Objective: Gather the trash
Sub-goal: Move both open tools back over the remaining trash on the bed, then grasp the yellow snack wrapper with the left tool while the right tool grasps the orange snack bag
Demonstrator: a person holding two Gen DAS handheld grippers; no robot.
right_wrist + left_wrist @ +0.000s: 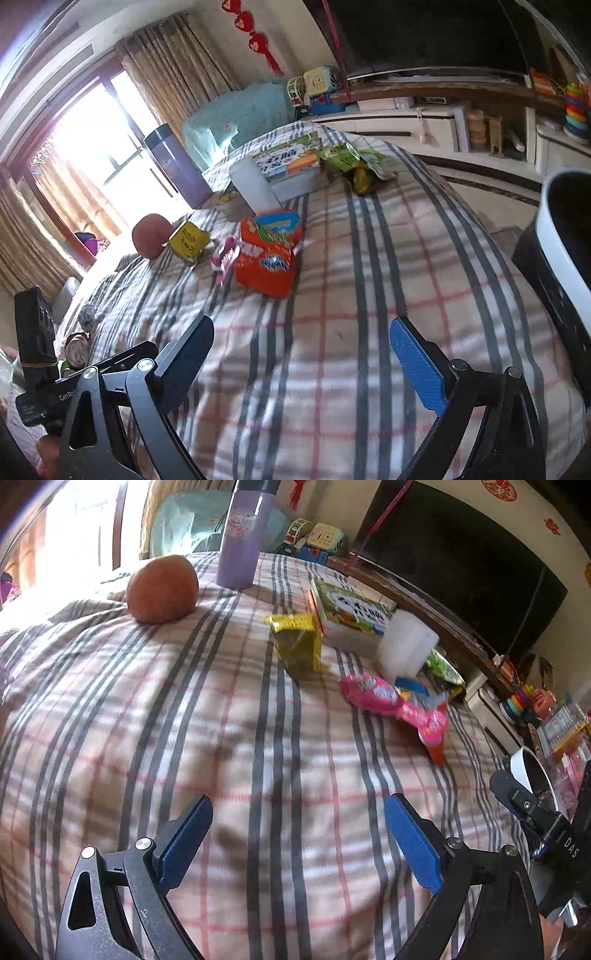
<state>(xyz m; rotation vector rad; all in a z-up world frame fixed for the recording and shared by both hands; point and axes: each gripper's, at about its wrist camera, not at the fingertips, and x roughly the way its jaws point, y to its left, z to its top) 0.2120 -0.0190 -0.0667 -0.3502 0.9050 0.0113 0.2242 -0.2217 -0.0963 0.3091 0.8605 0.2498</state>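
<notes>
Bedding in a grey-and-pink plaid, the bed cover point(332, 295), fills both wrist views and carries everything of interest. At its right edge stands a dark trash bin with a white rim point(561, 236), only partly in frame, its inside unseen. Beyond mid-bed lie a printed box point(291, 162), a purple bottle point(240, 542) and a round orange fruit point(162, 589), none of them obviously trash. Trash proper consists of snack wrappers: an orange packet point(267, 258), the nearest to the right gripper point(303, 365); a pink wrapper point(391, 698); a yellow wrapper point(295, 646); and a green wrapper point(347, 155) at the far edge. All are judged light, thin and crinkly, likely to slide on the cloth, so a pinch on a raised, crumpled edge should hold better than one on a flat face. Both the right gripper and the left gripper point(299, 845) hover over bare cover with jaws wide apart and nothing between them. Motion blur softens the wrapper print, and whether any packet still has contents cannot be told.
</notes>
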